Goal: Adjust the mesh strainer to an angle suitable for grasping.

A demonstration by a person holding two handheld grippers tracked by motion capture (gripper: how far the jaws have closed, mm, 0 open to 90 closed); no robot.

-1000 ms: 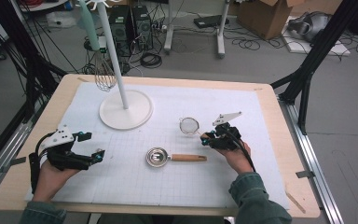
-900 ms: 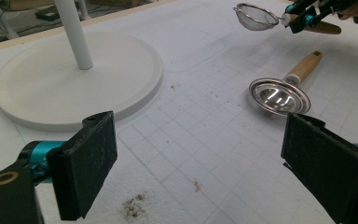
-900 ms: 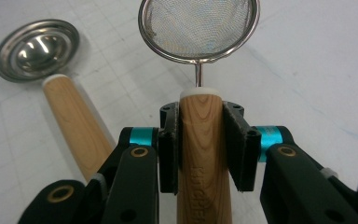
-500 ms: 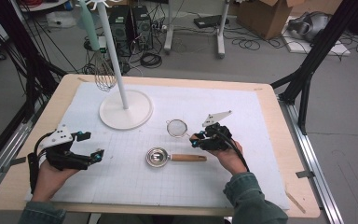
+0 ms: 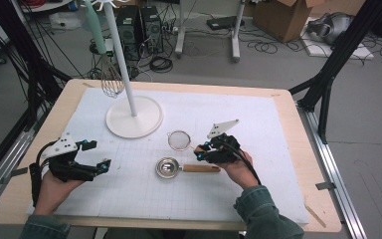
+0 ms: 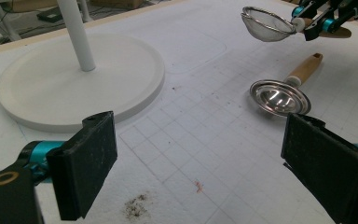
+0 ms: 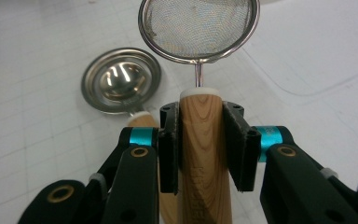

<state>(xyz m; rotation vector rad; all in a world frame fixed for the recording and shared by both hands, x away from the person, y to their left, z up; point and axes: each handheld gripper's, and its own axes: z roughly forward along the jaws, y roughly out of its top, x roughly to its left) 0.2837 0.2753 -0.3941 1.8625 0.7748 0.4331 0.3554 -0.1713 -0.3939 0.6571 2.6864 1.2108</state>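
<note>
The right gripper (image 7: 200, 140) is clamping the wooden handle of the mesh strainer (image 7: 199, 29), with both pads pressing on the wood just behind the white collar, and is carrying the strainer clear of the white mat (image 5: 258, 149) (the left gripper view is showing open space under the mesh bowl). In the high view, the strainer (image 5: 180, 140) is hanging over the middle of the mat, just to the right of the stand base (image 5: 134, 117) and just beyond the steel ladle (image 5: 168, 168), whose wooden handle is lying toward the right, near the right gripper (image 5: 202, 151). The left gripper (image 5: 98, 155) is resting at the near left of the mat with its jaws standing wide and nothing between them. The white pole is rising from the stand base at the far left, and a wire whisk (image 5: 111, 82) is hanging beside it. Judging from this layout, the pick-up of the strainer is complete and the transfer is in progress; hanging the strainer on the stand appears to be the remaining step, with the ladle lying untouched on the mat.
</note>
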